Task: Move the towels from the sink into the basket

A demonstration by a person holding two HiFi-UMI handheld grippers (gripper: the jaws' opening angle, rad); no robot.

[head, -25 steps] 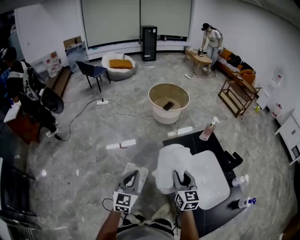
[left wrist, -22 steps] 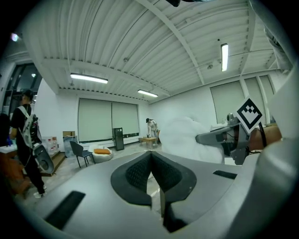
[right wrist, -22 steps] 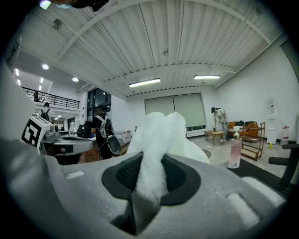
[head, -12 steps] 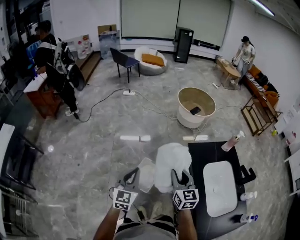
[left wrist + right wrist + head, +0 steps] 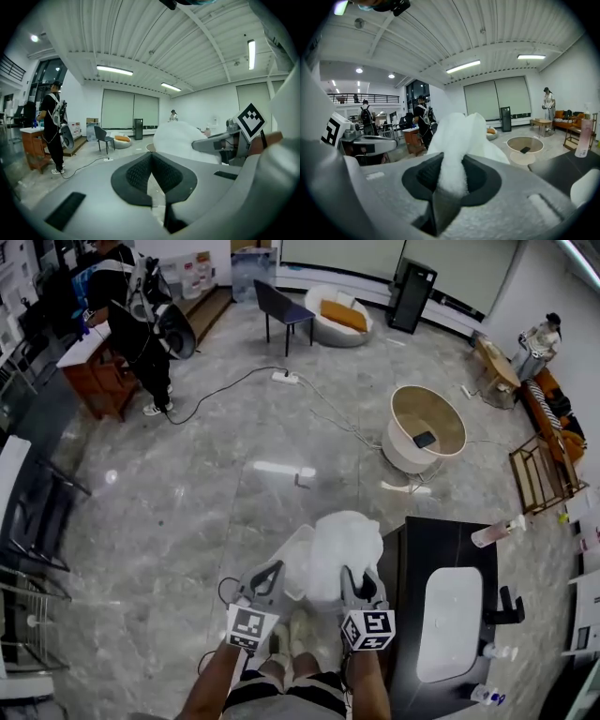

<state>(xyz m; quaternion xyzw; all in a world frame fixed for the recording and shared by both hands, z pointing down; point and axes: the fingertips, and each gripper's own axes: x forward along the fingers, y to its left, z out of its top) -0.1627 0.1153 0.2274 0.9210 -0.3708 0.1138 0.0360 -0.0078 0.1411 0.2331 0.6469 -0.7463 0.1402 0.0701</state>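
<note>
1. Towel (image 5: 345,542): white and bunched, it hangs in the air with its near end pinched between the clenched jaws of the right gripper (image 5: 361,579). From the head view it overlaps the right part of the basket (image 5: 287,568).
2. The left gripper (image 5: 265,575) is just beside it on the left, jaws drawn together on nothing and clear of the towel.
3. The pale basket stands on the grey, glossy marbled floor (image 5: 187,512), just left of a black counter (image 5: 433,542).
4. Set in the counter is a white sink (image 5: 450,620) with a black tap (image 5: 506,606) on its right. A pink bottle (image 5: 497,532) lies at the counter's far end.
5. Farther out is a round tub (image 5: 427,427) with a dark flat thing in it, and a cable (image 5: 225,390) snakes to a power strip (image 5: 286,378).
6. Along the far wall are a dark chair (image 5: 281,310), a round seat (image 5: 342,313) with an orange cushion, and a black tower (image 5: 412,282). One person (image 5: 141,320) stands by a wooden desk (image 5: 94,371) at far left.
</note>
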